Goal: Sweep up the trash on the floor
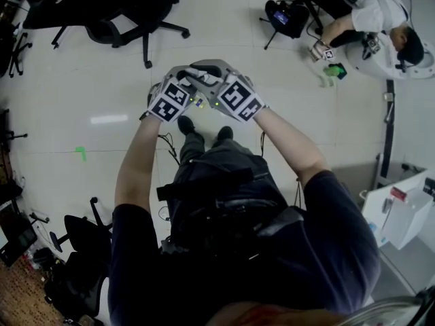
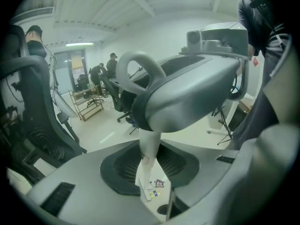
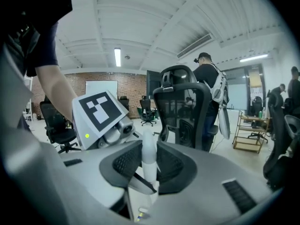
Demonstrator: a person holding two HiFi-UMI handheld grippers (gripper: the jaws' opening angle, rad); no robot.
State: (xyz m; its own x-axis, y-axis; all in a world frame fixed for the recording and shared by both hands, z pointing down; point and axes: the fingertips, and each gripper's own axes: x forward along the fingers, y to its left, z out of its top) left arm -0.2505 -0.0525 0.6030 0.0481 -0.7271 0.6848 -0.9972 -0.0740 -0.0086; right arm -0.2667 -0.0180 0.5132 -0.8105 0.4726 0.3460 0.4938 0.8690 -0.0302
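Observation:
In the head view I hold both grippers close together at chest height over the pale floor (image 1: 81,80), and the handle is hidden behind them there. A thin white handle (image 2: 151,142) runs down between the jaws of my left gripper (image 2: 150,159), which is shut on it. It ends in a white flat piece (image 2: 144,187) beside small coloured trash scraps (image 2: 158,183) on the floor. My right gripper (image 3: 147,167) is shut on the same white handle (image 3: 149,154) just above. The right gripper's grey body (image 2: 187,93) fills the left gripper view, and the left gripper's marker cube (image 3: 99,110) shows in the right gripper view.
Black office chairs (image 1: 119,12) stand at the far left, and another chair (image 1: 81,243) is near my left side. A person (image 1: 380,29) crouches at the far right by a green object (image 1: 333,72). A white cabinet (image 1: 401,216) stands at the right. A green scrap (image 1: 81,153) lies on the floor.

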